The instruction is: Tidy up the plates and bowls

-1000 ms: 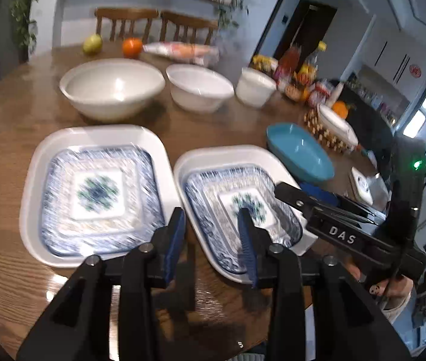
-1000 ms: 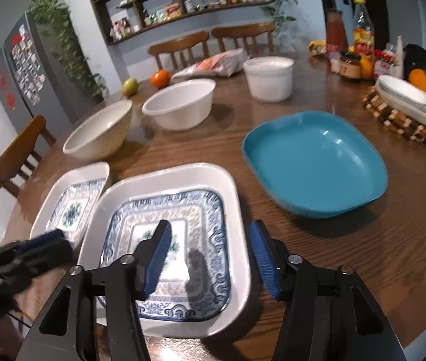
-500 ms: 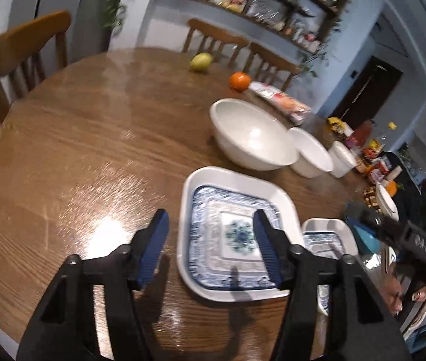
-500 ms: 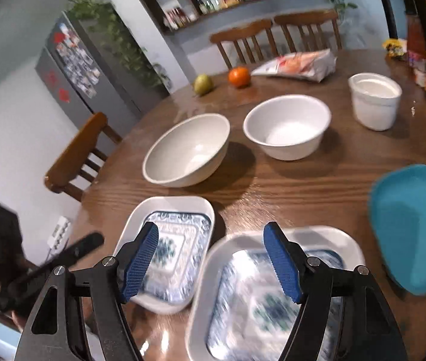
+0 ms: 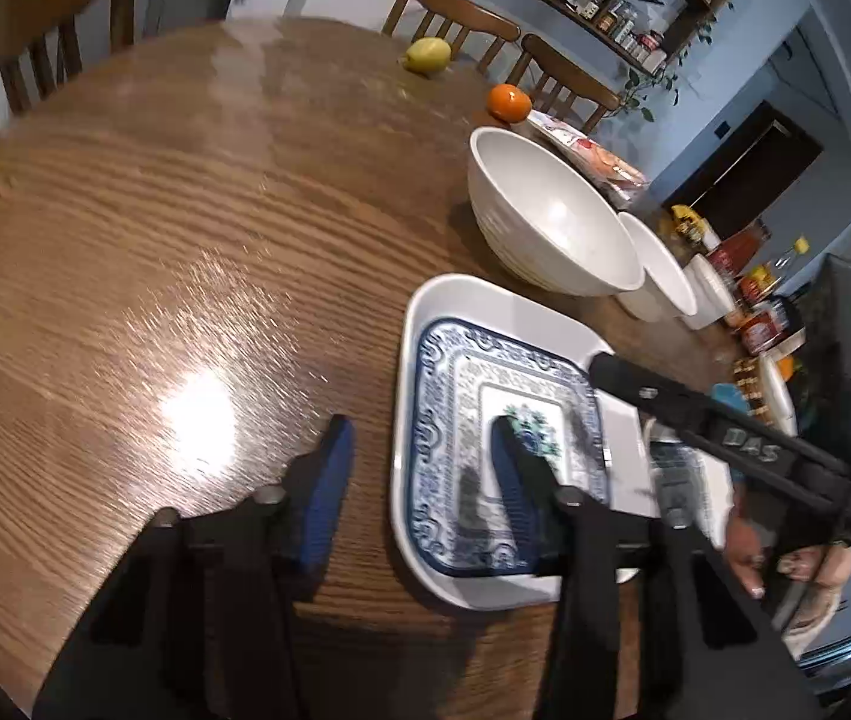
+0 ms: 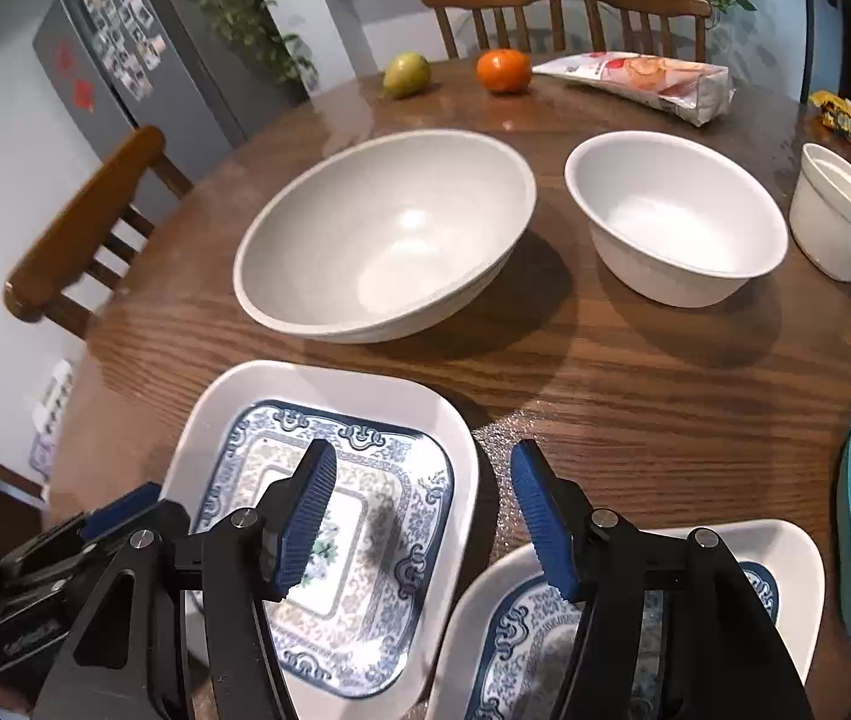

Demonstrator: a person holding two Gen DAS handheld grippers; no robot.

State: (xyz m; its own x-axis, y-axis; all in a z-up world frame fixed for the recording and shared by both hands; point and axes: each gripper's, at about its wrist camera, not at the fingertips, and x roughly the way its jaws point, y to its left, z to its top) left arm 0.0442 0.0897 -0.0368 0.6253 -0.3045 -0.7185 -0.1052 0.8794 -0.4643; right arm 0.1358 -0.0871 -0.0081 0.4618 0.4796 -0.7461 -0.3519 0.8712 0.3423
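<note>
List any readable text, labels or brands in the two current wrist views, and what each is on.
"DAS": white letters on the black body of the right gripper, seen from the left wrist view.
Embossed lettering on the black body of the left gripper: too faint to read.
Red and white snack bag: print too blurred to read.
Red-labelled sauce jars: labels too small to read.
Grey fridge magnets: unreadable.

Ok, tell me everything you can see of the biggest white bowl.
The big bowl is round, wide and deep, off-white, glossy like glazed ceramic, with faint ridges on its outer wall. It is empty and sits upright on the wooden table, behind the patterned plate and left of the smaller bowl. Nothing touches it but the table.
</note>
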